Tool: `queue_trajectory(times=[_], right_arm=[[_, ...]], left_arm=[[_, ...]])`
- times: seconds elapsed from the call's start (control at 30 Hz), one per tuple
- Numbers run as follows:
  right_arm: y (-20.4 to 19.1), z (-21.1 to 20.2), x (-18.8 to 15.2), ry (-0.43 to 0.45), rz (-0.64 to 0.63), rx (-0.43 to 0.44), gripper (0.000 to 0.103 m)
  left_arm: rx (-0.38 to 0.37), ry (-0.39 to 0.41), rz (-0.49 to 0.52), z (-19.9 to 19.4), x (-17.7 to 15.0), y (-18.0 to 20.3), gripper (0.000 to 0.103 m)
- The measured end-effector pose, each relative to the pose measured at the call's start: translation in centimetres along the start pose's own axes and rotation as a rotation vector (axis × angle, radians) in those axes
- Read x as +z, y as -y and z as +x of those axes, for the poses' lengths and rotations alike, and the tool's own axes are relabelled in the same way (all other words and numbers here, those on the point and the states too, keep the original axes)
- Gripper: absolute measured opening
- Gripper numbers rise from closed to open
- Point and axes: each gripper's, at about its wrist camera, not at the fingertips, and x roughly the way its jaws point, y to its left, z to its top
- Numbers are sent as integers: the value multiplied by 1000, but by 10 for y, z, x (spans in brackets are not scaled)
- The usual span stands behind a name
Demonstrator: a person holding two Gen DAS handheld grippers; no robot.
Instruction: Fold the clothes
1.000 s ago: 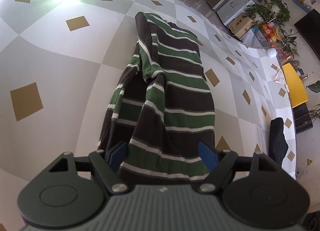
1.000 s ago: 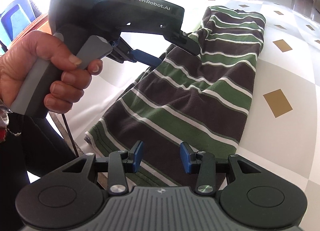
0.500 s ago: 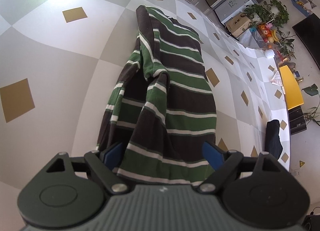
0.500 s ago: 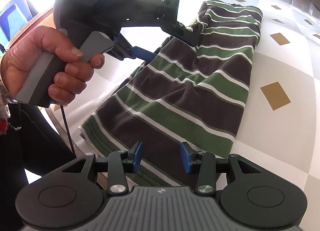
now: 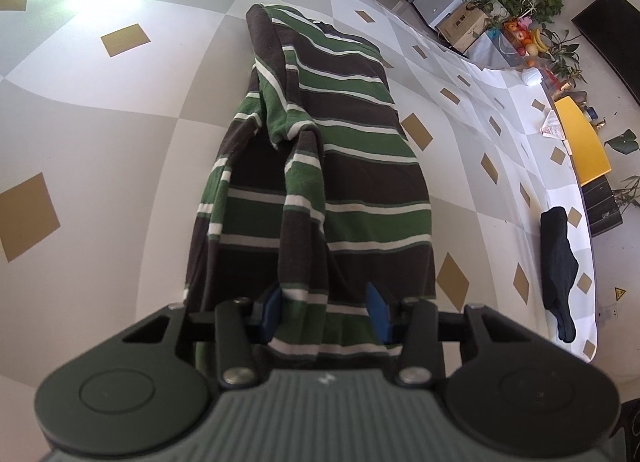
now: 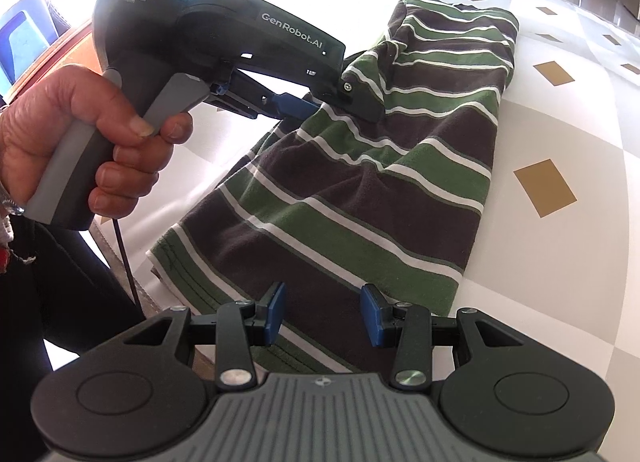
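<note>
A green, dark brown and white striped shirt [image 5: 352, 165] lies lengthwise on the table, folded narrow, with a sleeve draped down its left side. My left gripper [image 5: 325, 312] hangs over the near hem. Its jaws are closing, with the sleeve end and hem cloth between the blue pads, and no firm pinch shows. In the right wrist view the shirt [image 6: 360, 189] runs away from me, and the left gripper [image 6: 336, 101], held by a hand [image 6: 92, 141], rests its tips on the shirt's left side. My right gripper [image 6: 323, 312] stands partly open over the near hem, and the cloth lies flat beneath it.
The table wears a grey and white checked cloth with gold diamonds [image 5: 120, 165]. A dark garment [image 5: 558, 262] lies near its right edge. Beyond that edge are a yellow table [image 5: 584, 141], plants and cabinets. The person's dark clothing [image 6: 60, 302] fills the near left.
The left gripper's jaws have drawn much closer together around the hem and sleeve end. The right gripper and the shirt's layout look the same.
</note>
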Motion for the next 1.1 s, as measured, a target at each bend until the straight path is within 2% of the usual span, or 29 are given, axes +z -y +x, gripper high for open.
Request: queue_trajectory(times=[0.2, 0.4, 0.53, 0.67, 0.8, 0.93, 1.0, 1.1], right_arm=[[1, 2, 1, -2, -5, -1, 40], [4, 0, 2, 11, 5, -18, 40], [12, -7, 7, 47, 49, -29, 40], [21, -12, 10, 75, 107, -38, 41], [17, -10, 10, 69, 91, -31, 41], [12, -10, 8, 65, 60, -26, 41], [12, -9, 6, 61, 61, -31, 41], [14, -9, 5, 57, 74, -29, 41]], left_arm=[[58, 22, 30, -5, -5, 3, 18], [90, 76, 23, -17, -9, 4, 11], [129, 137, 5, -30, -11, 2, 11], [168, 146, -11, -35, -12, -4, 11], [112, 136, -76, -34, -12, -15, 12], [92, 134, -69, -31, -4, -16, 14], [82, 132, -52, -30, 1, -15, 20], [46, 92, -26, -23, 9, -14, 22]])
